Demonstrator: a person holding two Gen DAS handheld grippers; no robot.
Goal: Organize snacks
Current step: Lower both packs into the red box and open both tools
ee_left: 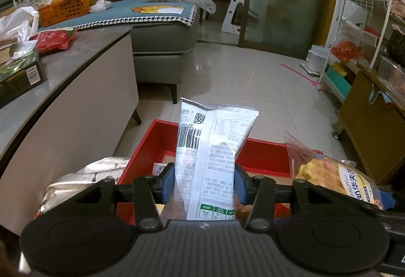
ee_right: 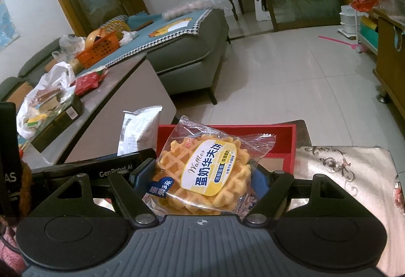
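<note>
My left gripper (ee_left: pixel 205 184) is shut on a white snack packet (ee_left: pixel 212 150) that stands upright, its printed back and barcode toward the camera, over the red box (ee_left: pixel 263 154). A waffle pack (ee_right: pixel 205 175) in clear wrap with a yellow label lies between the blue pads of my right gripper (ee_right: pixel 202 182), which is shut on it above the same red box (ee_right: pixel 283 135). The left wrist view shows the waffle pack (ee_left: pixel 336 175) at the right edge; the right wrist view shows the white packet (ee_right: pixel 138 130) at the left. A small white item (ee_left: pixel 159 168) lies inside the box.
A grey-topped low table (ee_left: pixel 83 54) on the left carries a red snack bag (ee_left: pixel 54 38), a dark green carton (ee_left: pixel 20 74) and plastic bags. A grey sofa (ee_left: pixel 162 49) with an orange basket (ee_left: pixel 64 8) lies beyond. A patterned cloth (ee_right: pixel 354 180) is beside the box; a wooden cabinet (ee_left: pixel 367 125) stands right.
</note>
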